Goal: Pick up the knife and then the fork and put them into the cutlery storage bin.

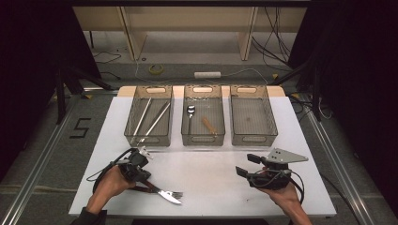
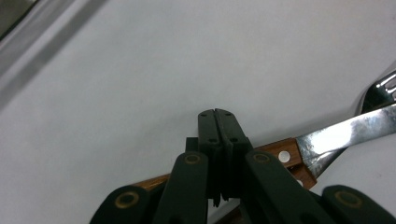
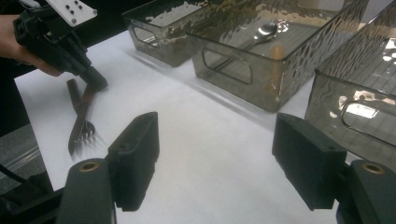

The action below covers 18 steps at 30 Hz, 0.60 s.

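Note:
A knife and a fork, both with wooden handles, lie crossed on the white table near its front left. My left gripper is shut, tips down right over their handles. In the left gripper view the jaws are pressed together with nothing between them, and the knife handle and blade lie just beneath. My right gripper stands open at the front right with nothing in it. Its view shows its two fingers wide apart, with the left gripper over the cutlery.
Three smoky clear bins stand in a row at the back. The left bin holds long metal utensils. The middle bin holds a spoon and a short wooden piece. The right bin has nothing visible inside. Bare white table lies between the grippers.

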### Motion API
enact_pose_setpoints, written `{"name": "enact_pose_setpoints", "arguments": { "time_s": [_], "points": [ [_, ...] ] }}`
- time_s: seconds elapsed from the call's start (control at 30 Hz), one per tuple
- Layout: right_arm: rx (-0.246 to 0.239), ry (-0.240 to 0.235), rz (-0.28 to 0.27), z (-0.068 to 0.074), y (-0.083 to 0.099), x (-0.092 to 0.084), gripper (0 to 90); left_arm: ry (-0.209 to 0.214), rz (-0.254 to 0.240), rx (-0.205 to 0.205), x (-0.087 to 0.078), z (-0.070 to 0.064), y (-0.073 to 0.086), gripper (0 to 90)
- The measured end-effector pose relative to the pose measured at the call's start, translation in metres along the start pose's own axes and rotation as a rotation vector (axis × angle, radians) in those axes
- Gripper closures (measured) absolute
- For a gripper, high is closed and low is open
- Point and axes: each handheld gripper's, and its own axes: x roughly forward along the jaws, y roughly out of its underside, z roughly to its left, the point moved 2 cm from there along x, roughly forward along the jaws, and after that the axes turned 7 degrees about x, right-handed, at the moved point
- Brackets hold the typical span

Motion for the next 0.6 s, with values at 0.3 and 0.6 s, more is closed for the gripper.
{"name": "enact_pose_setpoints", "arguments": {
  "time_s": [0.3, 0.6],
  "points": [
    [-0.001, -0.003, 0.007, 0.001, 0.0, 0.002, 32.8, 0.01, 0.01, -0.024, -0.007, -0.005, 0.014, 88.7],
    [-0.003, -0.006, 0.01, 0.001, 0.0, 0.003, 32.8, -0.024, -0.007, 0.03, -0.017, -0.005, 0.013, 79.1]
  ]
}}
